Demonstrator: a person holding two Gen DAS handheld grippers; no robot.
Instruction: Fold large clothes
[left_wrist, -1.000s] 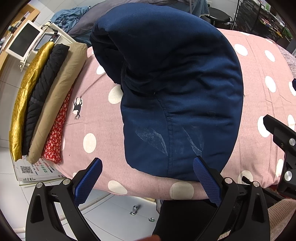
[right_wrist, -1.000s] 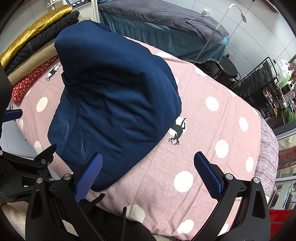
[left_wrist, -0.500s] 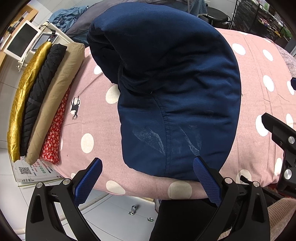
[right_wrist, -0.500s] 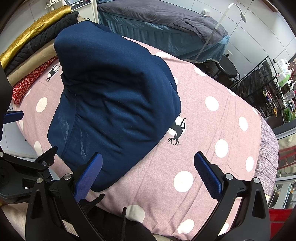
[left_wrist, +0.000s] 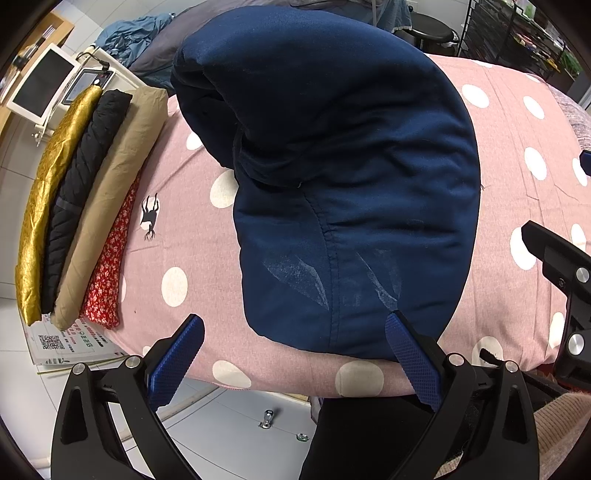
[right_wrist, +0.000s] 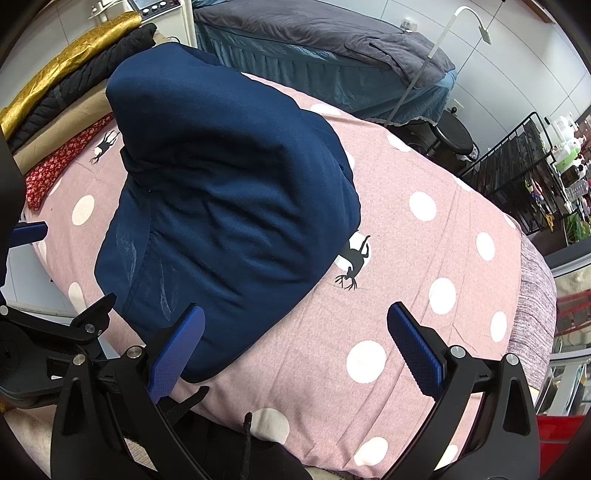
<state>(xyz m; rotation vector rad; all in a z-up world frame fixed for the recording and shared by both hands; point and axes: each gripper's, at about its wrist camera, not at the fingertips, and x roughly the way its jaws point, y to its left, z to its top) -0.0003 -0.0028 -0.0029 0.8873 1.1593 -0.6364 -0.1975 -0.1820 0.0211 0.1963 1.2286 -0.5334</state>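
A folded navy blue garment (left_wrist: 351, 177) lies in a thick bundle on the pink polka-dot bed (left_wrist: 184, 236); it also shows in the right wrist view (right_wrist: 229, 199). My left gripper (left_wrist: 295, 354) is open and empty, just short of the garment's near hem at the bed's front edge. My right gripper (right_wrist: 295, 350) is open and empty, its left finger beside the garment's near right corner, the right finger over bare sheet (right_wrist: 424, 258).
A stack of folded clothes, gold (left_wrist: 48, 206), black, beige and red floral, lies at the bed's left edge. A grey-covered bed (right_wrist: 314, 33), a black stool (right_wrist: 454, 136) and a wire rack (right_wrist: 517, 166) stand beyond. White floor tiles lie below the front edge.
The view in the left wrist camera shifted slightly; the garment sits a little more to the left in frame. Both grippers stay open and nothing was grasped.
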